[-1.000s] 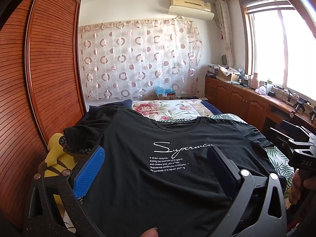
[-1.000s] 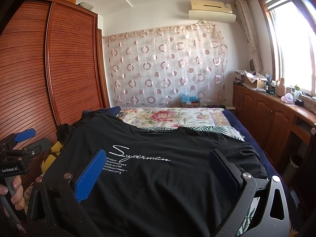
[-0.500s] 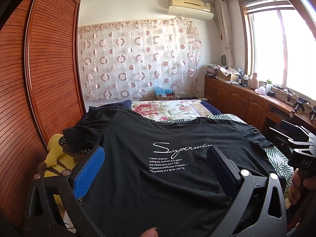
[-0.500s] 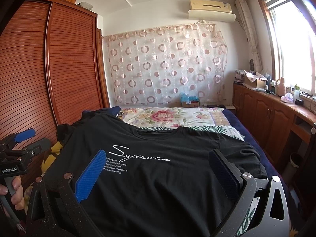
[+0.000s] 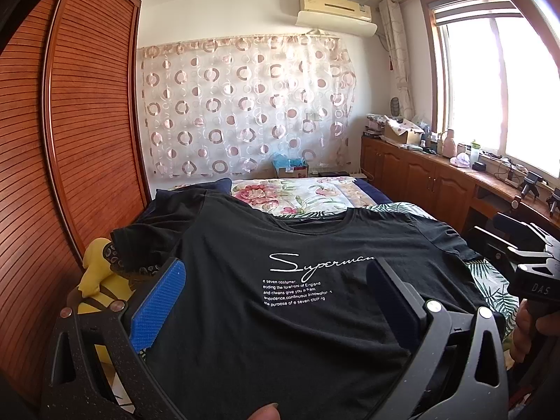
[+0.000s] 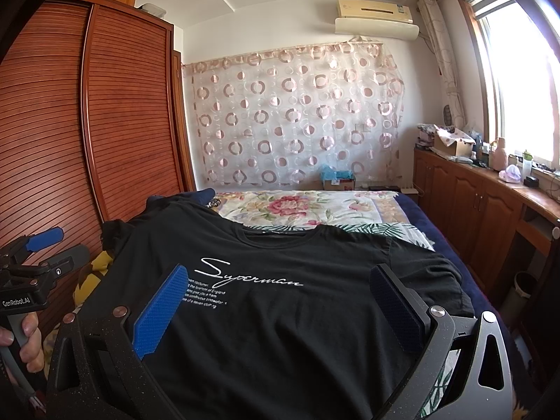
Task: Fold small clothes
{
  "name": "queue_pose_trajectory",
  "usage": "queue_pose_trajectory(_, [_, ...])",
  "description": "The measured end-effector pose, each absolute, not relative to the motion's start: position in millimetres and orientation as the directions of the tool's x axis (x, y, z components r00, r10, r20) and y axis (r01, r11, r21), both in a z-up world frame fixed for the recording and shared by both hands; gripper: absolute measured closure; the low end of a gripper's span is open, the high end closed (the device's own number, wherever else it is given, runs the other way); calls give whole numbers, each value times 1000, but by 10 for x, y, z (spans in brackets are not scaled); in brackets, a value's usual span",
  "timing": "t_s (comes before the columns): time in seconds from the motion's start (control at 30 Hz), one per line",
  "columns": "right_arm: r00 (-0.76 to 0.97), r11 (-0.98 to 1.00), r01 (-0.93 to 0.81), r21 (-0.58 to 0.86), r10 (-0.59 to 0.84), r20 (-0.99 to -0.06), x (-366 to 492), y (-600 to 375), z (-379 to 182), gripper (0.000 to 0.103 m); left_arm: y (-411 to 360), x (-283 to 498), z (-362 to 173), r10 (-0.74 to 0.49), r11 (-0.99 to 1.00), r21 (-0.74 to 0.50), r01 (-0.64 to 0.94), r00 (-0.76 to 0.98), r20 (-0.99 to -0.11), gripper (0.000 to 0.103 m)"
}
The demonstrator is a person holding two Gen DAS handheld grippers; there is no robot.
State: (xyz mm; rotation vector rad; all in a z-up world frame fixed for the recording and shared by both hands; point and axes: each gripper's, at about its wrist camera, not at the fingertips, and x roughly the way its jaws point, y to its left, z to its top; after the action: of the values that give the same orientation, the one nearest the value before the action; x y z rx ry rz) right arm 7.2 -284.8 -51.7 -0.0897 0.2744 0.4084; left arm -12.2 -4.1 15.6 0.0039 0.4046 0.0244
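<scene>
A black T-shirt [image 5: 297,238] with white "Superman" lettering lies spread flat on the bed, collar toward the far end; the right wrist view shows the same T-shirt [image 6: 315,255]. My left gripper [image 5: 276,273] hovers open over its lower chest, blue pads wide apart, nothing between them. My right gripper [image 6: 280,280] is likewise open above the shirt's lower half. Each gripper shows at the other view's edge, held by a hand: the right gripper [image 5: 532,266] on the right side, the left gripper [image 6: 31,255] on the left side.
A floral bedspread [image 5: 297,192] covers the far end of the bed. A yellow plush toy [image 5: 96,273] lies at the bed's left edge beside the wooden wardrobe [image 5: 70,140]. Cabinets with clutter [image 5: 437,175] run along the right wall under the window.
</scene>
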Motion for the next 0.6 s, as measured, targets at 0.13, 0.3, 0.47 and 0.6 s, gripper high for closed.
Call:
queue_pose_trajectory(0.13, [877, 912, -410, -30, 385, -287, 80, -2830, -526, 0, -45, -127, 150, 24, 1000, 9, -23, 917, -397, 0])
queue_pose_trajectory(0.3, [858, 898, -439, -34, 407, -313, 149, -2776, -578, 0, -45, -77, 105, 41, 999, 19, -36, 912, -408, 0])
queue_pose_trajectory(0.47, [852, 895, -444, -41, 407, -331, 267, -2787, -629, 0, 83, 34, -22, 63, 998, 19, -61, 900, -431, 0])
queue_pose_trajectory(0.6, [854, 899, -435, -52, 394, -341, 417, -2749, -708, 0, 269, 156, -123, 83, 997, 32, -76, 885, -459, 0])
